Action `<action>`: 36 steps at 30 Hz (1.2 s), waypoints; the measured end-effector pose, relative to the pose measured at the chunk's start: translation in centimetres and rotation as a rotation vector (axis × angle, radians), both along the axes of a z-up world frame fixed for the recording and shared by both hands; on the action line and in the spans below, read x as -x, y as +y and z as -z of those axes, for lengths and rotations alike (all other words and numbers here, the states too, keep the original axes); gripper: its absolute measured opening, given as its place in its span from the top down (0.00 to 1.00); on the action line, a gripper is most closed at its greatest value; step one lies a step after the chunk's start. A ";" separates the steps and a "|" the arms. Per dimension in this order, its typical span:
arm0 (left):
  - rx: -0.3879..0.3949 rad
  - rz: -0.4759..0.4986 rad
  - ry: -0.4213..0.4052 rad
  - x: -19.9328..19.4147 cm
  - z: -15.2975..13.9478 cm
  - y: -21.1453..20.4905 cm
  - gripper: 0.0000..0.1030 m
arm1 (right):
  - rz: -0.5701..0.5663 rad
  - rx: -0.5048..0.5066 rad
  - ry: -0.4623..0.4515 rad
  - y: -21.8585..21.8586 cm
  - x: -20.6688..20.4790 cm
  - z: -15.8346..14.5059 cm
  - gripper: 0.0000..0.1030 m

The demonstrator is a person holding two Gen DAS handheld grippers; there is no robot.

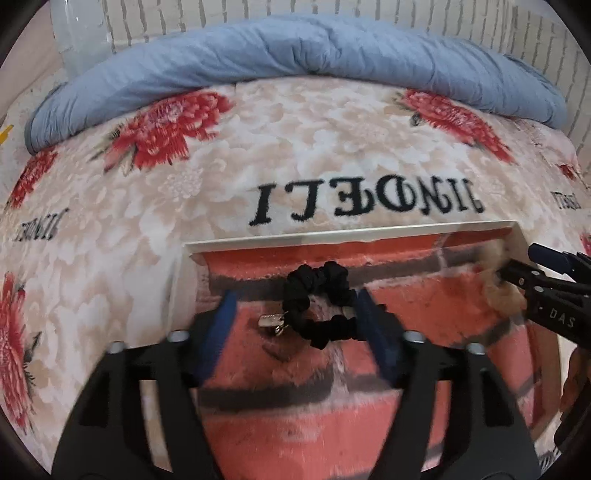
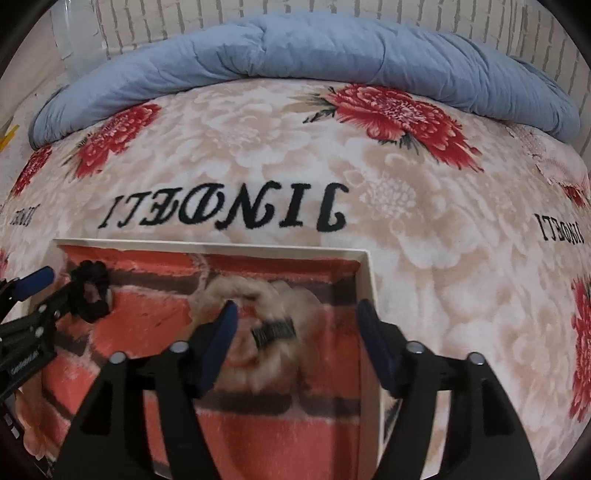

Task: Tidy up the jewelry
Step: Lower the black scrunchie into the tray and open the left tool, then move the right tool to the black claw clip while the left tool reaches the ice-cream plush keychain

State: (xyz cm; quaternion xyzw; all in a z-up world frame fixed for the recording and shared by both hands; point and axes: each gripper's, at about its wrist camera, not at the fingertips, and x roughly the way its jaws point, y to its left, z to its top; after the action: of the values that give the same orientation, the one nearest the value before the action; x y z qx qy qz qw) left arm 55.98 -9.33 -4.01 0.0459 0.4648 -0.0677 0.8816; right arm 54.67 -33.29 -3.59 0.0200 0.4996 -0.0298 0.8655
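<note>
Left gripper (image 1: 293, 314): jaws spread wide, blue pads clear of everything, nothing gripped. Between them lies a black scrunchie (image 1: 319, 304), loose on the tray floor, its right side just beside the right-hand pad; whether it touches that pad is unclear. A small silver clip (image 1: 272, 320) sits at the scrunchie's left edge, touching it.

Right gripper (image 2: 293, 314): jaws also wide apart, nothing held. Under them lies a cream fluffy scrunchie (image 2: 258, 295) with a dark ribbed band (image 2: 274, 332) across it; the left-hand pad overlaps its fur in view, contact not certain. The right-hand pad hangs by the tray's right wall.

Both hair ties rest inside a shallow white-rimmed tray (image 2: 365, 280) lined with a red-brick print: black one toward the left, cream one toward the right near the far right corner, well apart.

Tray sits on a beige blanket (image 1: 295, 122) with red flowers and black lettering. A rolled blue quilt (image 1: 295, 55) lies along the blanket's far edge, against a white brick-pattern wall (image 2: 184, 22).
</note>
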 end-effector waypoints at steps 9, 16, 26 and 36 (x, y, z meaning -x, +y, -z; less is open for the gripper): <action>-0.020 0.004 -0.084 4.5 -5.3 1.9 0.05 | 0.063 -0.025 -0.041 -1.9 4.0 -4.0 0.12; -0.050 -0.010 -0.115 8.2 -7.4 4.5 0.05 | 0.080 0.018 -0.106 -1.9 8.0 -6.9 0.07; -0.026 -0.044 -0.186 14.7 -8.9 8.1 0.05 | 0.099 0.069 -0.229 -0.8 14.6 -9.2 0.04; -0.048 -0.030 -0.204 19.6 -9.2 9.6 0.05 | 0.067 0.260 -0.244 1.1 20.1 -9.5 0.04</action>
State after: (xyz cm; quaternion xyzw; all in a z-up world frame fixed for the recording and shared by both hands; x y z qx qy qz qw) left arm 36.41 0.25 5.19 0.0668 0.3747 -0.0382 0.9239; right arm 34.52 -32.21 5.91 -0.0719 0.3817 -0.1201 0.9136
